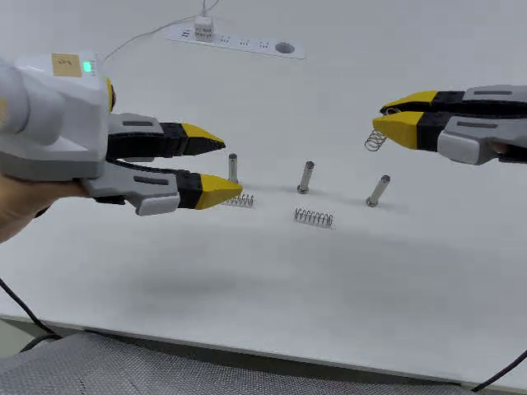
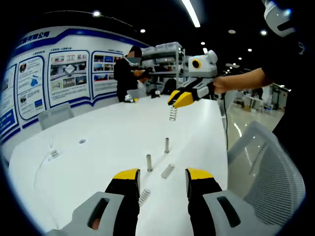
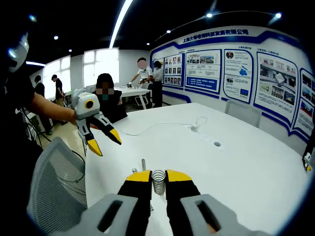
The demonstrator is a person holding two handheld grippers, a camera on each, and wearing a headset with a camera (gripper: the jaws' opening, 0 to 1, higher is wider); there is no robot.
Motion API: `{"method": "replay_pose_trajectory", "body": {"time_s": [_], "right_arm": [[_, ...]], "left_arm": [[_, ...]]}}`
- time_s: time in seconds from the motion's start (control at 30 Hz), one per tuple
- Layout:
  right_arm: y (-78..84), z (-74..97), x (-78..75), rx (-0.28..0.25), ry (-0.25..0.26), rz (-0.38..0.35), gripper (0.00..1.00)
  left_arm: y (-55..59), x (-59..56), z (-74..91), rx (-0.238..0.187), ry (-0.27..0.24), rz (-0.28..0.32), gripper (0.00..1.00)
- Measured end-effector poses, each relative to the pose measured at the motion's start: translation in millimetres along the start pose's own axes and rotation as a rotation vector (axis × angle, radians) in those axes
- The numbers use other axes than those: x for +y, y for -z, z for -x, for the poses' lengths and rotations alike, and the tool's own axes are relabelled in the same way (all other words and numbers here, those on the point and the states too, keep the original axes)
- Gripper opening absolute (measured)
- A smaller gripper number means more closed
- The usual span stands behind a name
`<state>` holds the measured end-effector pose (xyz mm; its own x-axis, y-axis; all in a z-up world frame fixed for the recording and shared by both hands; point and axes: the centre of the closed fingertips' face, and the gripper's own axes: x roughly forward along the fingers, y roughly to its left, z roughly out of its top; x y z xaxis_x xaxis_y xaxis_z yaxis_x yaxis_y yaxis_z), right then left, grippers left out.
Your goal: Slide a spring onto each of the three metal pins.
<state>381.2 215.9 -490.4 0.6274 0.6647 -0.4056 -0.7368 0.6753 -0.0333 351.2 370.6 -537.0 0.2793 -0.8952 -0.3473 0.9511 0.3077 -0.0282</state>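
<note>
Pins stand on the white table [image 1: 247, 280], three in a row: the left pin [image 1: 233, 167], the middle pin [image 1: 305, 177] and the right pin [image 1: 379, 190]. No pin has a spring on it.

The right gripper [image 1: 380, 117] is up in the air on the right side. Its yellow tips are pinched on the held spring [image 1: 375, 140], which hangs down from them. In the head view this spring is above the right pin and apart from it. In the right gripper view the held spring [image 3: 158, 182] sits squeezed between the two yellow tips, and a pin [image 3: 143, 164] stands just past them.

The left gripper [image 1: 222, 167] is on the left side. Its two tips are spread wide and nothing is between them. In the head view they end just beside the left pin. The near spring [image 1: 240, 199] lies flat on the table by the foot of the left pin, close to the lower yellow tip. I cannot tell if the tip touches it. The far spring [image 1: 314, 217] lies flat in front of the middle pin, away from both grippers.

In the left gripper view both flat springs and two pins are out ahead of the spread tips.

A white power strip [image 1: 235, 39] lies at the far side of the table.
</note>
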Motion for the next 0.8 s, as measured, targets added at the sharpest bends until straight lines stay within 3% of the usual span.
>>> {"method": "replay_pose_trajectory", "body": {"time_s": [0.1, 0.27, 0.53, 0.8], "right_arm": [[8.2, 3.2, -17.5, 0.020, 0.053, -0.004, 0.11], [26.2, 5.1, -37.2, 0.051, 0.099, -0.027, 0.11], [50.8, -0.3, -48.9, 0.075, 0.120, -0.062, 0.11], [70.9, -13.5, -53.0, 0.085, 0.131, -0.100, 0.11]], "left_arm": [[4.8, 3.6, 5.3, 0.013, -0.019, 0.006, 0.44], [10.8, 9.1, 12.8, 0.029, -0.042, 0.024, 0.55], [12.8, 18.3, 17.9, 0.036, -0.080, 0.035, 0.68], [18.5, 19.2, 15.9, 0.058, -0.094, 0.045, 0.78]]}}
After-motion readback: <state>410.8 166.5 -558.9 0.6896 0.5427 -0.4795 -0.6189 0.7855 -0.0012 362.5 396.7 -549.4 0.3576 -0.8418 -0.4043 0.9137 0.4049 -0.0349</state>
